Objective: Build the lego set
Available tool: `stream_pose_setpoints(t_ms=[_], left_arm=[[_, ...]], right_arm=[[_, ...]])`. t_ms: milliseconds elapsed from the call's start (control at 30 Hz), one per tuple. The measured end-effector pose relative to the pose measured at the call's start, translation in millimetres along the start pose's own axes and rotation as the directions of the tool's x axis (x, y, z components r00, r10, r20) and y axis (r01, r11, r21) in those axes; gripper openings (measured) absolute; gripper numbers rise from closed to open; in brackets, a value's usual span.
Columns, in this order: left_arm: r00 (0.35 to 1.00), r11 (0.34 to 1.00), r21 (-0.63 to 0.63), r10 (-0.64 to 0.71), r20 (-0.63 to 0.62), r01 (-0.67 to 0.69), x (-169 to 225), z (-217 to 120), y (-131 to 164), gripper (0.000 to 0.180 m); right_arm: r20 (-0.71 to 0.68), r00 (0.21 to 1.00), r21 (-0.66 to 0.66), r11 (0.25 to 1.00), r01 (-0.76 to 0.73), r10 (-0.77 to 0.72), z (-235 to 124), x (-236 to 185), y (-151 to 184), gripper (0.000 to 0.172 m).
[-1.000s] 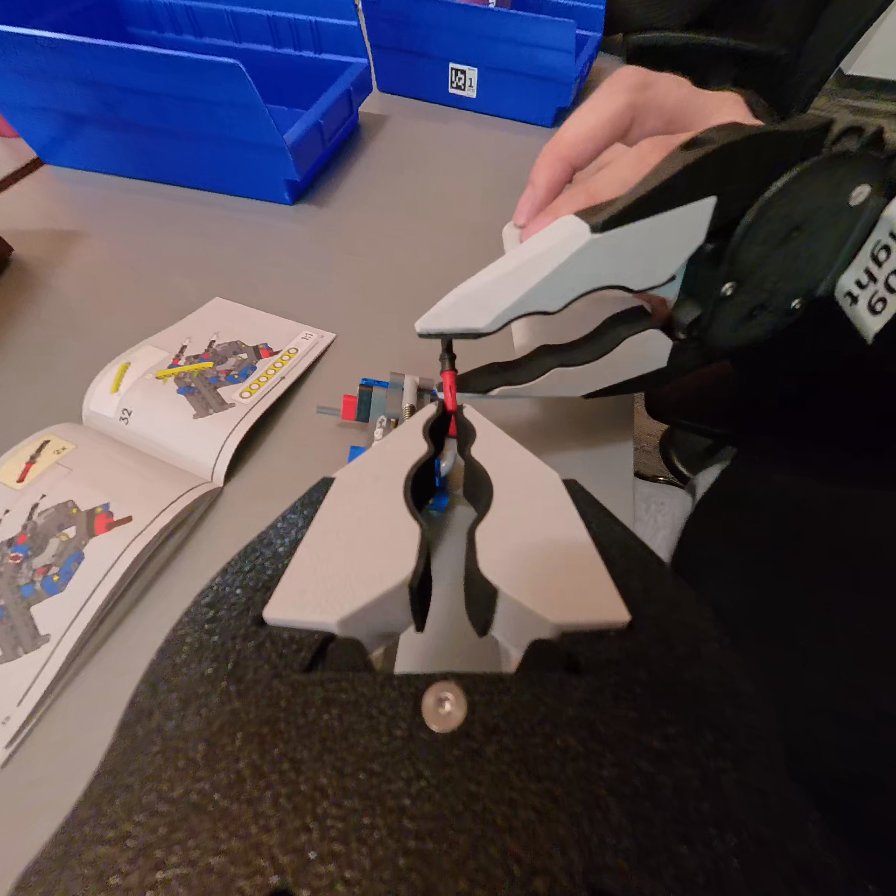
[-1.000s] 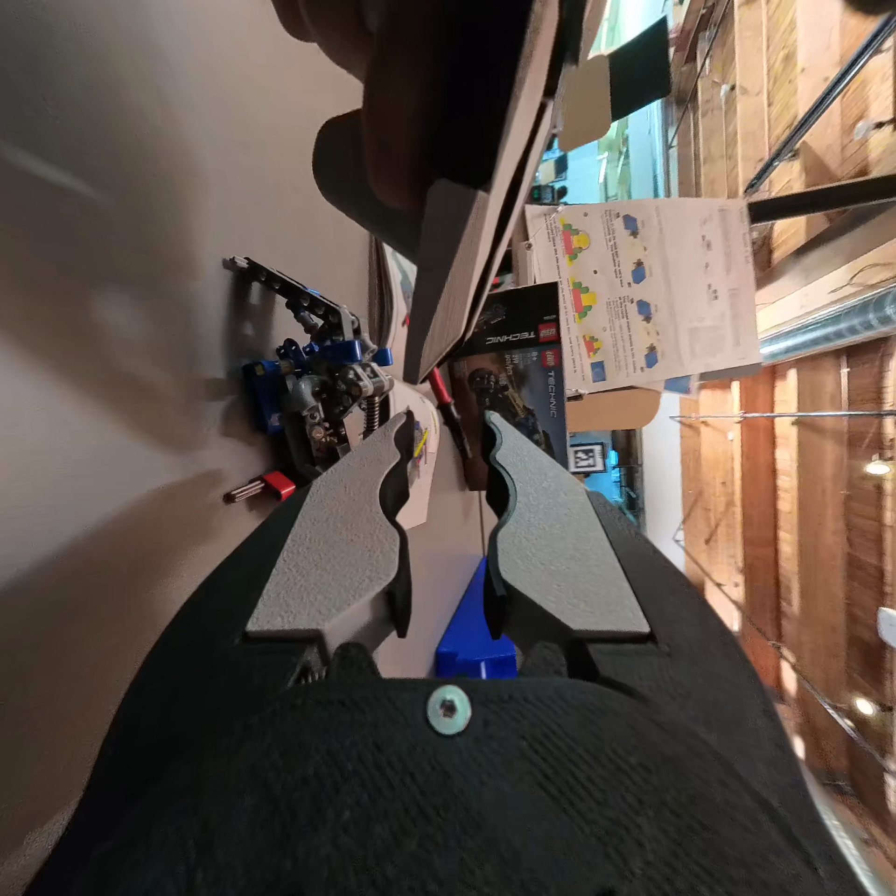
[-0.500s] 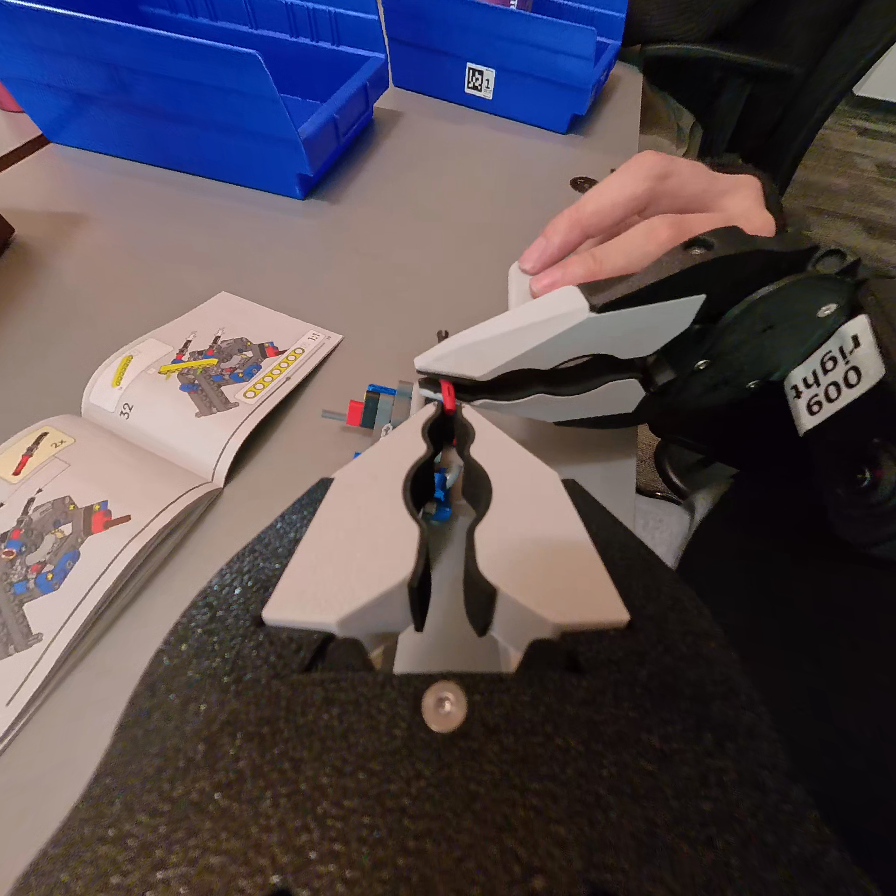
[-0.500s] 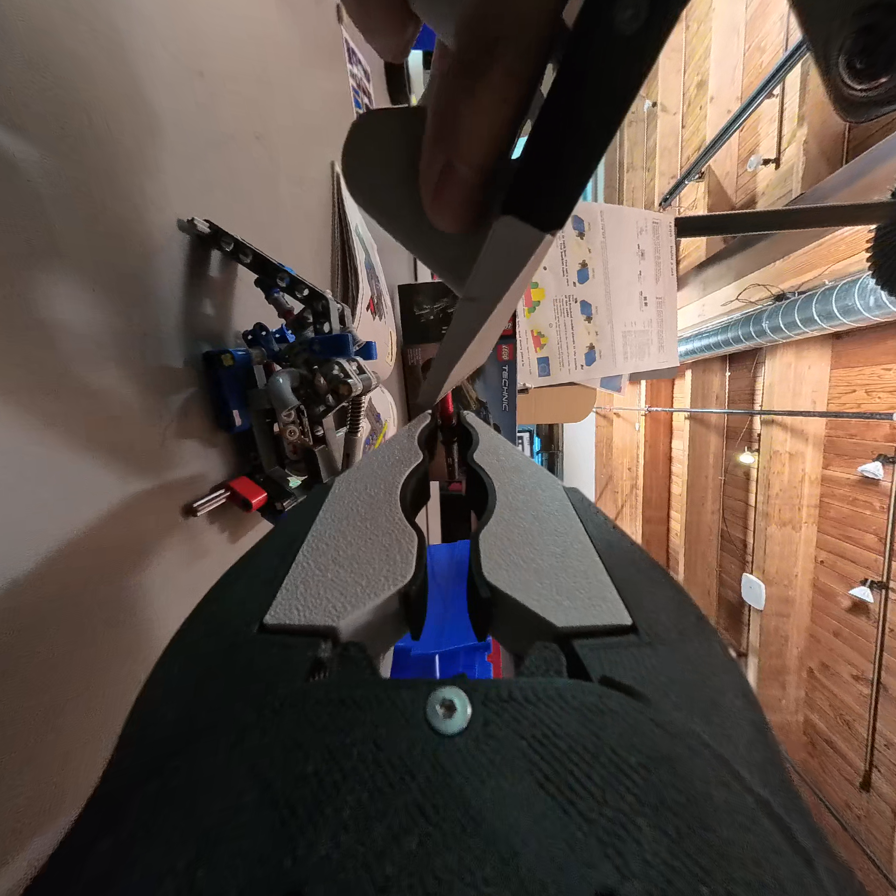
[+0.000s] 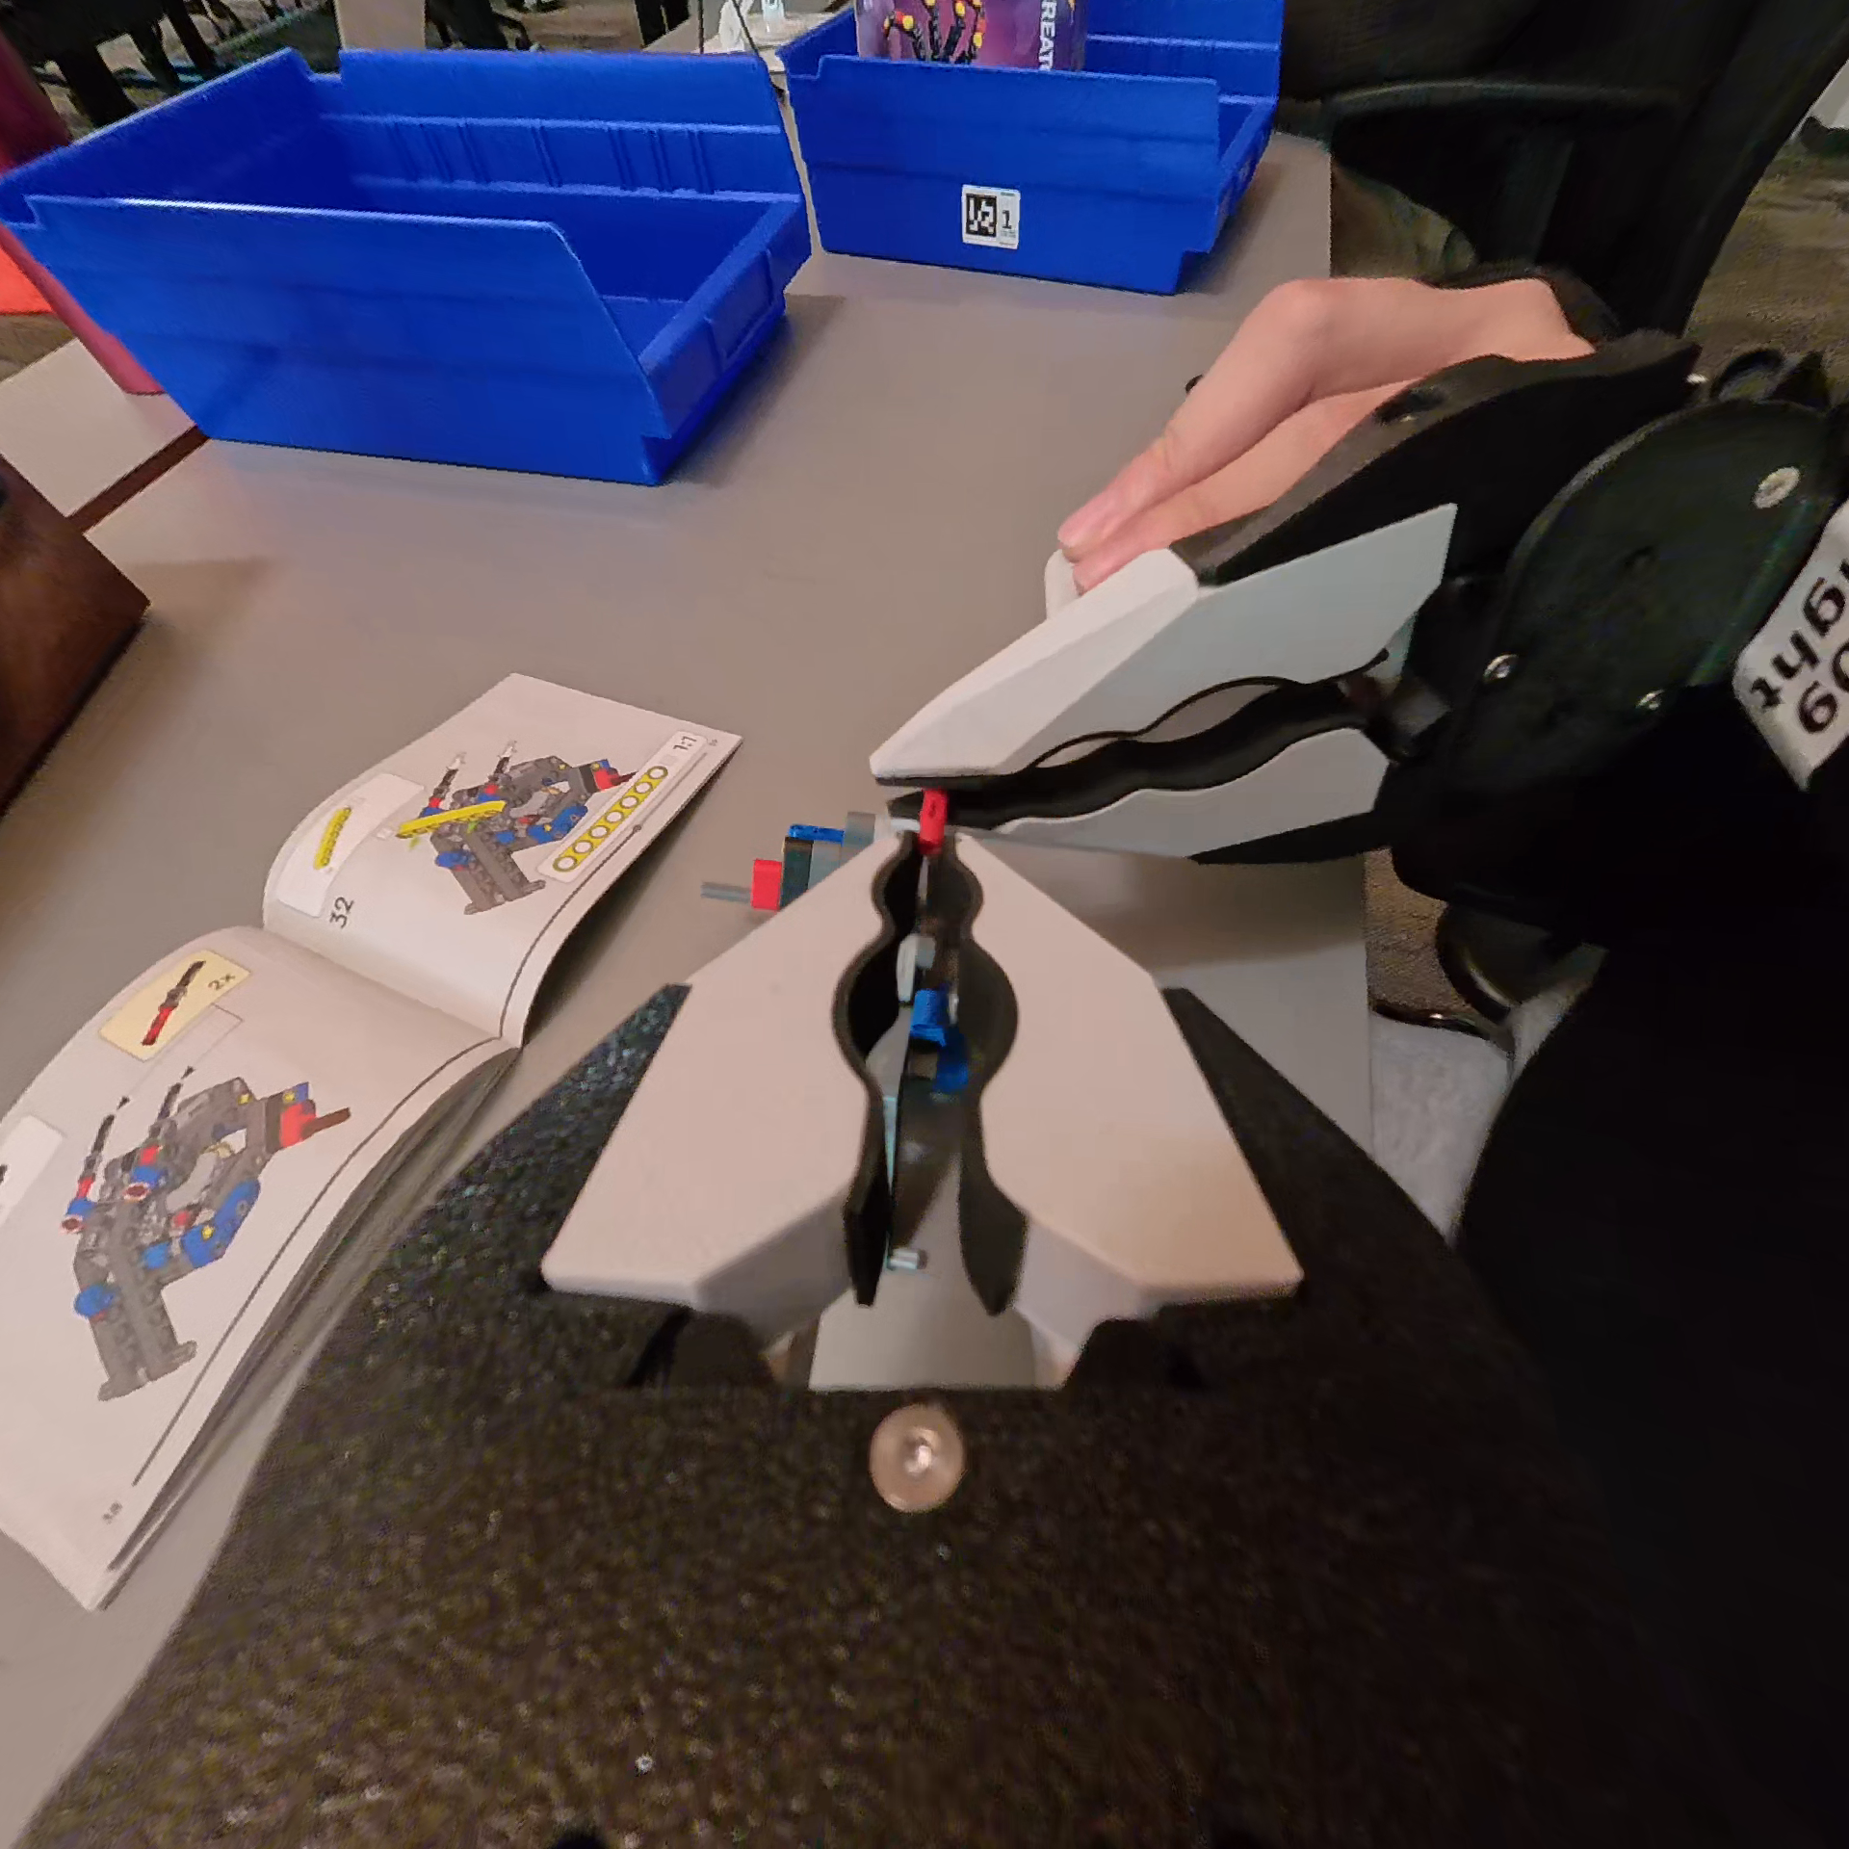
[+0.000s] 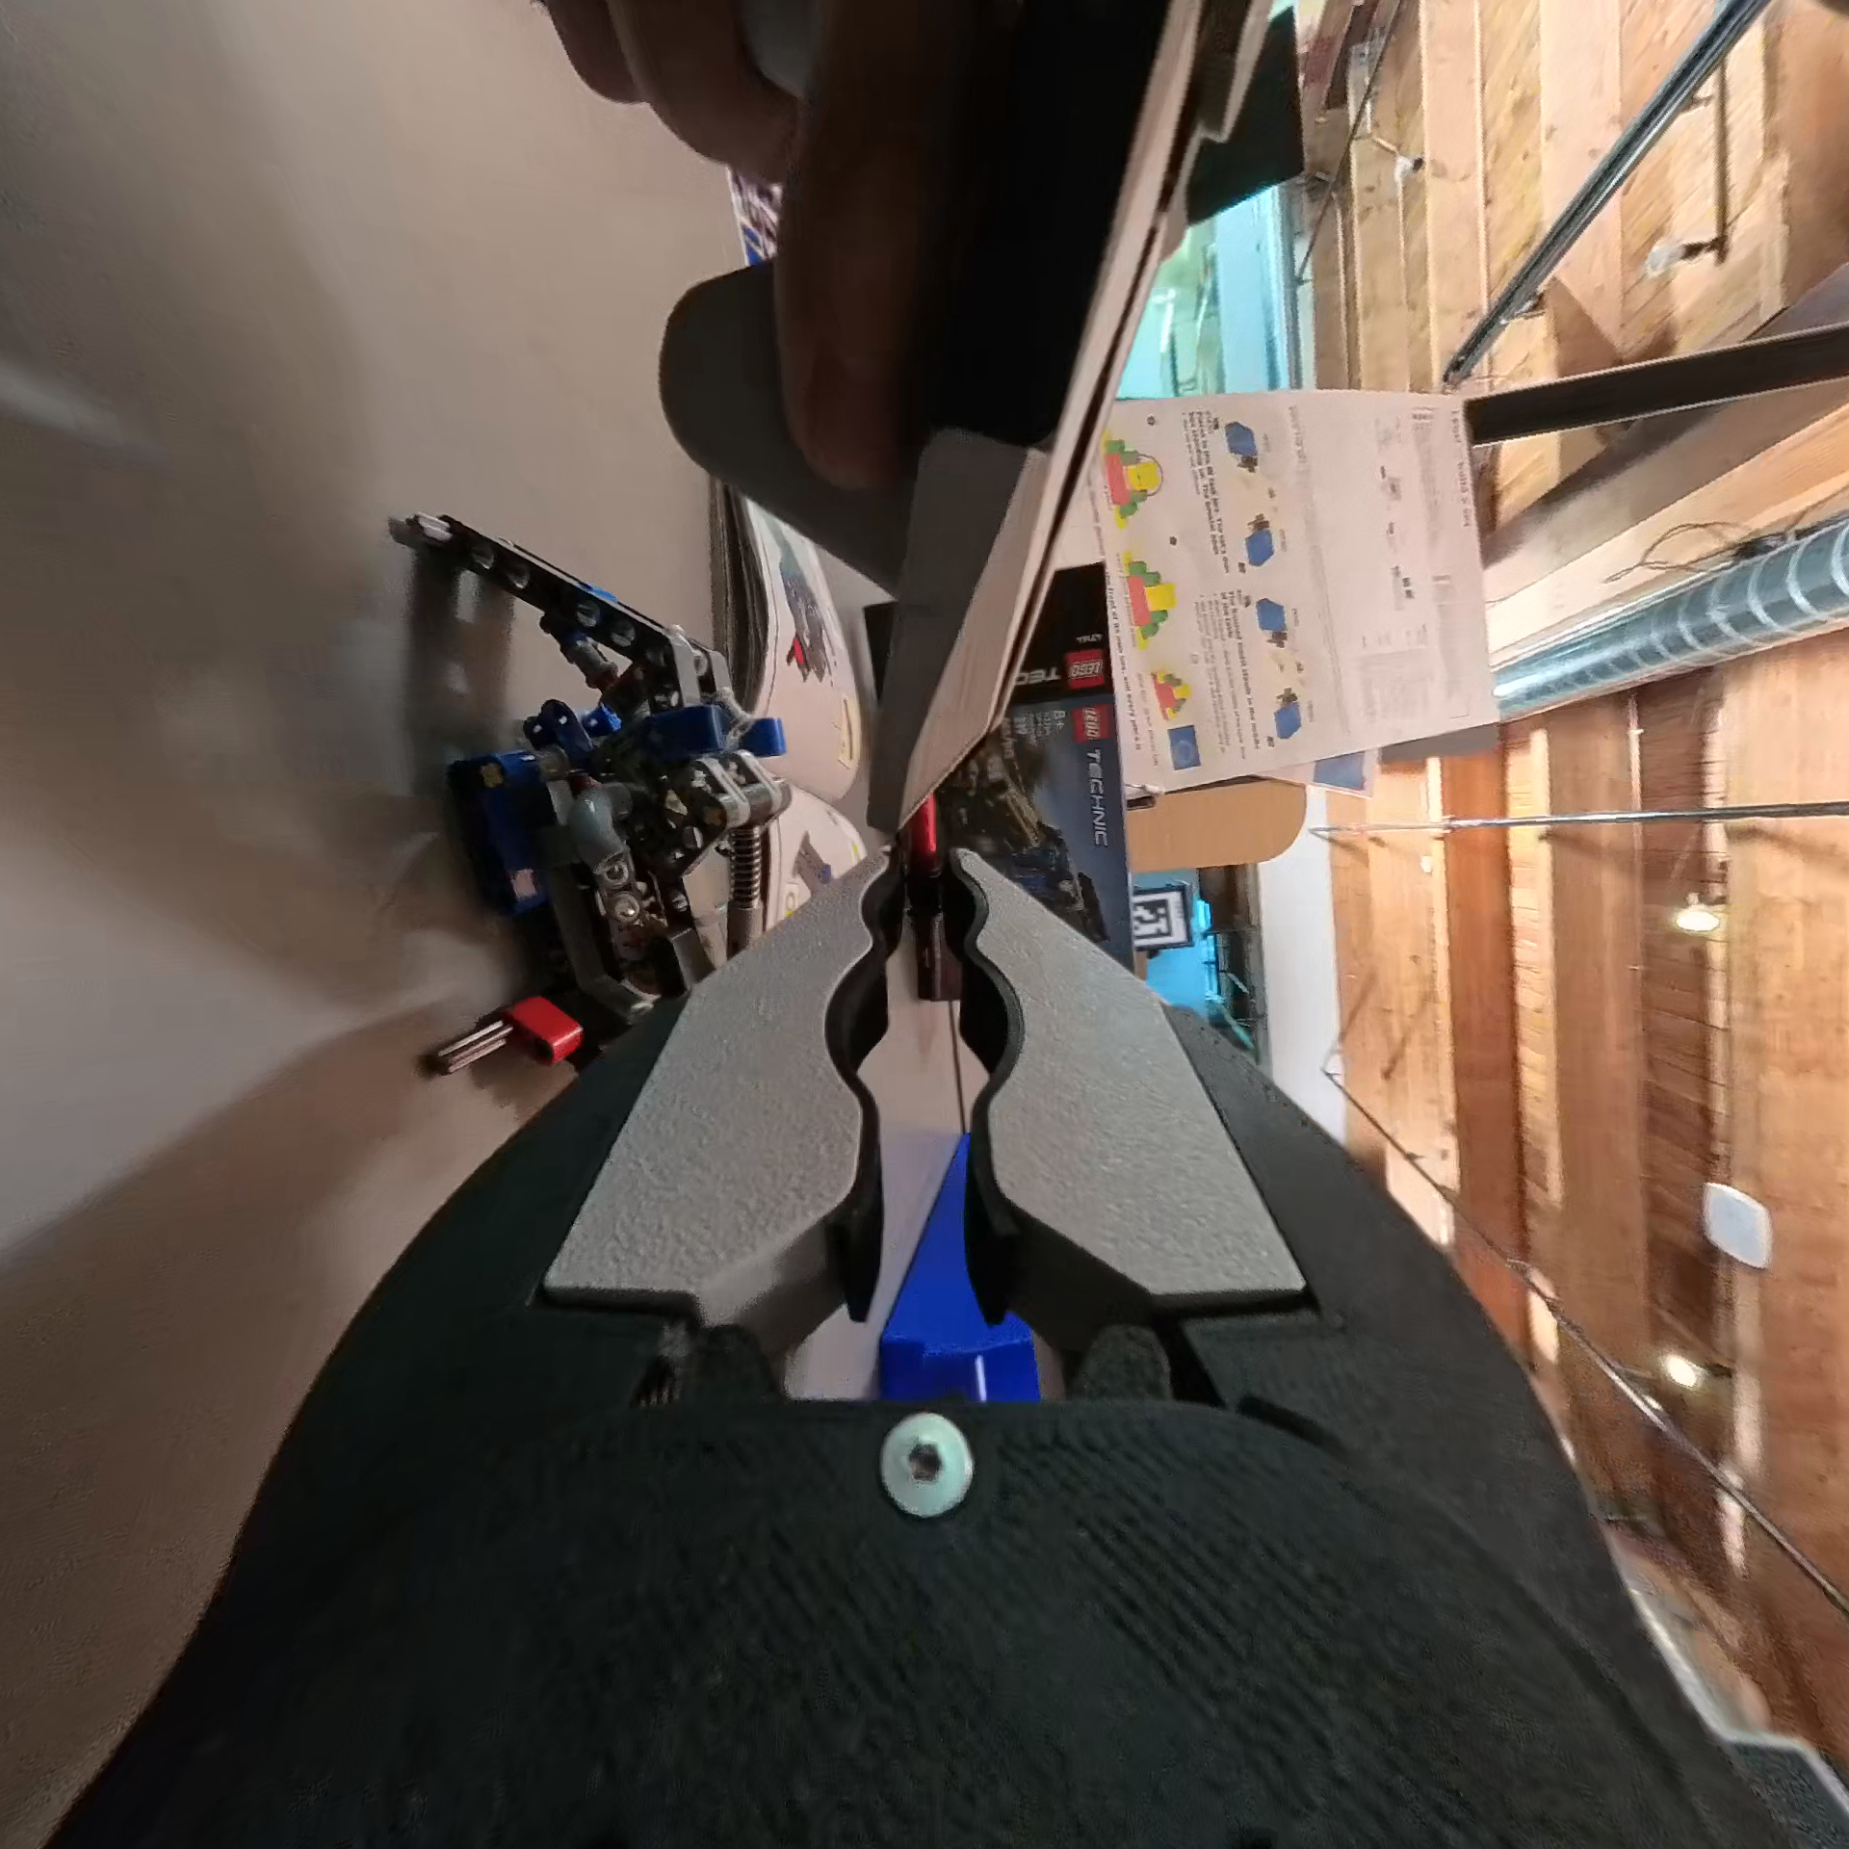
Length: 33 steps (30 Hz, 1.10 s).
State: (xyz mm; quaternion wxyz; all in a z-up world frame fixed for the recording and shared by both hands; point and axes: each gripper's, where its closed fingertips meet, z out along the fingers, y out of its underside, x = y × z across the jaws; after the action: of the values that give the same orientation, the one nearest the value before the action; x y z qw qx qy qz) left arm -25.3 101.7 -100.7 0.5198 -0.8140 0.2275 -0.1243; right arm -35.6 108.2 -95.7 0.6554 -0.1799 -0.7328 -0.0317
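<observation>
My left gripper (image 5: 926, 850) is shut on one end of a small red and black pin (image 5: 933, 820), held above the grey table (image 5: 900, 480). My right gripper (image 5: 900, 790) comes in from the right and is shut on the pin's other, dark end. In the right wrist view the pin (image 6: 922, 840) sits between my right gripper's (image 6: 918, 870) pads, and the left gripper (image 6: 905, 800) reaches down from above onto its red end. A grey, black and blue brick model (image 6: 620, 800) lies on the table below, partly hidden behind my left fingers (image 5: 800, 860).
An open instruction booklet (image 5: 400, 900) lies at the left. Two blue bins (image 5: 450, 250) (image 5: 1031, 150) stand at the back. A red bush on a grey axle (image 5: 765, 885) sticks out of the model. A person's hand (image 5: 1301, 400) holds the right gripper. A product box (image 6: 1071, 780) stands behind. My two grippers' fingertips are within a few centimetres of each other.
A second ago my right gripper was open around the pin's upper end; it then closed on it and stays shut. My left gripper has kept its hold throughout.
</observation>
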Motion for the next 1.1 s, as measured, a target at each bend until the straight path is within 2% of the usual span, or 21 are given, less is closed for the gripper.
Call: stream_pose_setpoints(t_ms=[167, 267, 367, 433, 500, 633, 733, 867, 1100], left_arm=[[1.0, 1.0, 0.008, 0.003, -0.012, -0.003, 0, 0, -1, 0.001], [0.999, 0.999, 0.028, 0.036, -0.034, -0.035, 3, -2, -3, 0.0], [0.996, 0.996, 0.025, 0.084, -0.038, -0.083, 2, -4, 1, 0.001], [0.992, 0.992, 0.057, 0.115, -0.061, -0.111, 4, -8, -2, 0.0], [0.985, 0.986, 0.083, 0.153, -0.081, -0.146, 6, -10, -3, 0.001], [0.96, 0.96, 0.144, 0.256, -0.11, -0.24, 15, -17, -5, 0.001], [0.944, 0.944, 0.176, 0.304, -0.128, -0.28, 21, -19, -2, 0.001], [0.941, 0.94, 0.186, 0.311, -0.129, -0.285, 25, -20, 4, 0.001], [0.951, 0.946, 0.211, 0.278, -0.137, -0.246, 28, -21, 7, 0.001]], right_arm=[[0.044, 0.997, 0.016, 0.997, -0.07, 0.069, 0, 0, 1, 0.004], [0.144, 0.966, 0.064, 0.972, -0.228, 0.217, -3, -1, -3, 0.004], [0.328, 0.835, 0.077, 0.868, -0.49, 0.442, -10, -3, -6, 0.014], [0.445, 0.729, 0.082, 0.787, -0.611, 0.52, -18, -2, -11, 0.014], [0.514, 0.647, 0.056, 0.731, -0.681, 0.563, -21, -1, -10, 0.016], [0.59, 0.537, 0.052, 0.635, -0.77, 0.603, -24, 3, -15, 0.015], [0.681, 0.438, 0.069, 0.544, -0.836, 0.587, -32, 3, -30, 0.007], [0.697, 0.415, 0.056, 0.533, -0.844, 0.585, -32, -4, -33, 0.003], [0.685, 0.442, 0.085, 0.539, -0.838, 0.579, -33, -9, -34, 0.003]])
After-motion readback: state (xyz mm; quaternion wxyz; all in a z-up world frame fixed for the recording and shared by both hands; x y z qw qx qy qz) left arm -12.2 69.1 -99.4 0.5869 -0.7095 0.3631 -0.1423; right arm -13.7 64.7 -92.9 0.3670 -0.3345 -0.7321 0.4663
